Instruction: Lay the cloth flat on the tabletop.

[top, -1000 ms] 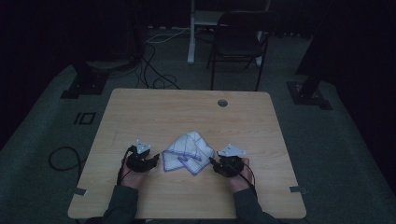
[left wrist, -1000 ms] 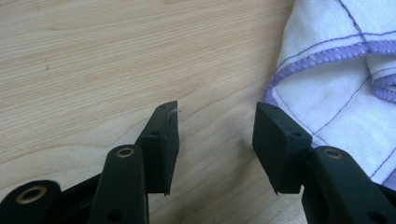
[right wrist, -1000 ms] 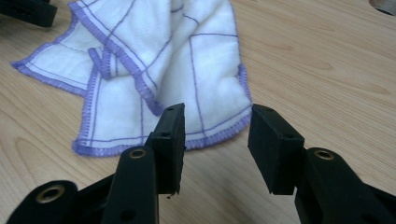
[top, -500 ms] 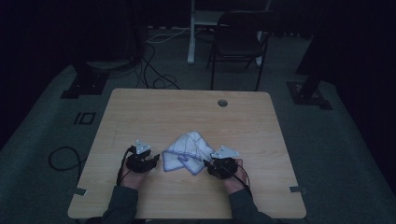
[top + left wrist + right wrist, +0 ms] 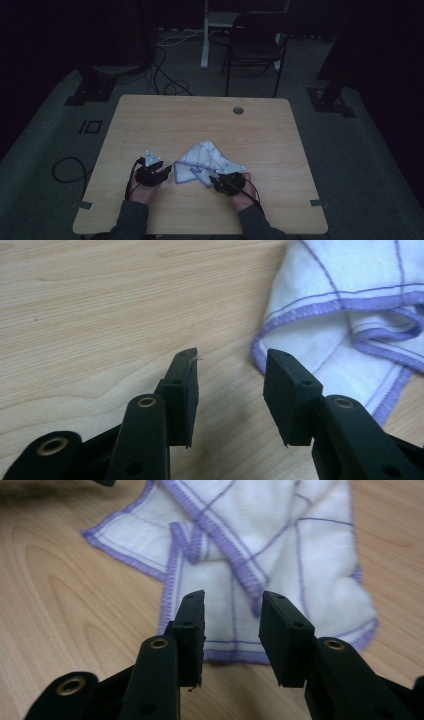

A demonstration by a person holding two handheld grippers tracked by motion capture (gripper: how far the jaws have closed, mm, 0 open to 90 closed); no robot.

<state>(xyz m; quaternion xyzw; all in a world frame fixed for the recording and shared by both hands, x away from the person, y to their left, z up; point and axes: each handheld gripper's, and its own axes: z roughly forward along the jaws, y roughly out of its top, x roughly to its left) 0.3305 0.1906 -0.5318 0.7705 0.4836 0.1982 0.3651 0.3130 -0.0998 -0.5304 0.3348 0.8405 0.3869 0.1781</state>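
High view shows your right gripper (image 5: 216, 179) has slid in to the cloth's (image 5: 202, 159) near edge — both jaws gaping, nothing held — while your left gripper (image 5: 169, 170) waits beside its left hem.

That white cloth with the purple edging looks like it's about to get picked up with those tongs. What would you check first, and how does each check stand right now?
1. Left tongs open: ok, a clear gap between the jaws.
2. Right tongs open: ok, jaws apart.
3. Crumpled white cloth with purple stitched edging within reach: ok, it lies between both tongs.
4. Right tongs lined up on the cloth: ok, the cloth's hem sits just beyond the jaws.
5. Left tongs lined up: not ok, the gap faces bare wood; the cloth's corner is off to one side.
6. Cloth flat: not ok, it is folded over itself.
7. Light wooden table free around the cloth: ok.
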